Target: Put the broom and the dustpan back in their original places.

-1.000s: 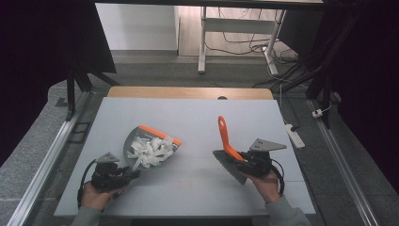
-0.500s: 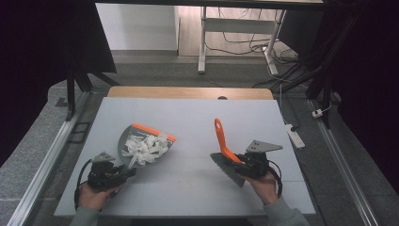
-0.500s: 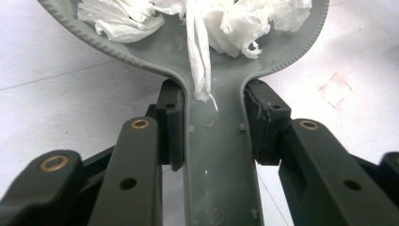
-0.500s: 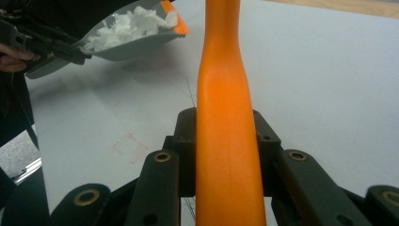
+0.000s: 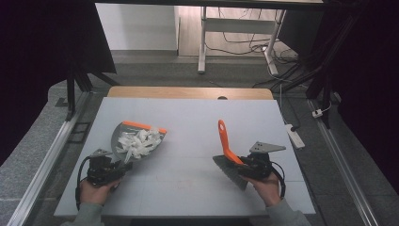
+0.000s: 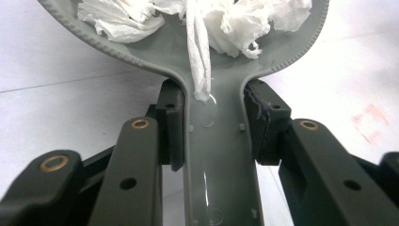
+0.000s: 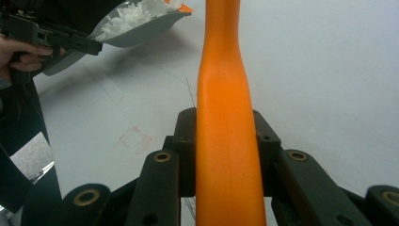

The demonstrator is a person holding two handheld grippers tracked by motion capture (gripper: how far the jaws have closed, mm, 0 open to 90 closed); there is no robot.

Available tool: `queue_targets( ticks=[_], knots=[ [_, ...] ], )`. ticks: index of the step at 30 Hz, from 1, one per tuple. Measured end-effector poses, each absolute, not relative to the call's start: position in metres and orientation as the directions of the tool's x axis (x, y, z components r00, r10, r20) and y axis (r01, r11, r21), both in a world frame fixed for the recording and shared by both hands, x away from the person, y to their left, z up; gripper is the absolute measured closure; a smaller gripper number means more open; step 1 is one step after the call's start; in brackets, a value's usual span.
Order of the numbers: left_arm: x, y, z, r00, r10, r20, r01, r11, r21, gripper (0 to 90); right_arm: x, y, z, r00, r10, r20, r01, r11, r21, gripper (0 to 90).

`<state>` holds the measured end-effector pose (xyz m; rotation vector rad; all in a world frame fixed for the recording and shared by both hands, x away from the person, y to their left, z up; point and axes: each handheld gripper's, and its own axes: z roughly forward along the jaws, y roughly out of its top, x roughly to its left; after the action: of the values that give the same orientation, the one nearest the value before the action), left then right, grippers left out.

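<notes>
Left gripper (image 5: 109,168) clamping dustpan (image 5: 136,141) by grey handle, carrying it further left and nearer person, lifted off table (image 5: 188,117). Paper scraps (image 5: 137,141) riding inside pan. Right gripper (image 5: 244,165) gripping orange brush (image 5: 225,141), drawing back toward table's near edge. Tools parting, so sweeping looking finished; emptying pan likely coming next.

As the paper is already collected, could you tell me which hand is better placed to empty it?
Left: its tool grips the dustpan handle, paper scraps inside; the right tool holds the brush.
</notes>
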<state>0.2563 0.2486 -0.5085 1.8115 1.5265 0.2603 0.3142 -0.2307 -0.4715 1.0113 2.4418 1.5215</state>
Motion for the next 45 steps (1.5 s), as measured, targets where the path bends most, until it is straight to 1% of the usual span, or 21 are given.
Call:
queue_targets(
  ticks=[10,15,24,30,45],
  knots=[
    [0.267,0.253,-0.517,0.173,0.929,-0.327,0.782,0.073,0.619,61.4,0.320,-0.233,-0.477,-0.753,0.594,0.283,0.525,0.283,0.803,70.4],
    [0.271,0.248,-0.522,0.148,0.931,-0.333,0.791,0.091,0.606,61.5,0.321,-0.232,-0.480,-0.750,0.598,0.283,0.533,0.293,0.794,70.4],
    [0.277,0.239,-0.529,0.120,0.937,-0.328,0.811,0.099,0.577,61.5,0.328,-0.236,-0.488,-0.708,0.632,0.315,0.596,0.296,0.746,70.4],
    [0.279,0.239,-0.531,0.109,0.939,-0.326,0.816,0.103,0.569,61.4,0.335,-0.237,-0.497,-0.681,0.666,0.303,0.624,0.312,0.717,70.4],
    [0.280,0.235,-0.534,0.112,0.943,-0.315,0.819,0.092,0.566,61.0,0.352,-0.251,-0.507,-0.617,0.711,0.338,0.681,0.266,0.683,69.1]
  ],
)
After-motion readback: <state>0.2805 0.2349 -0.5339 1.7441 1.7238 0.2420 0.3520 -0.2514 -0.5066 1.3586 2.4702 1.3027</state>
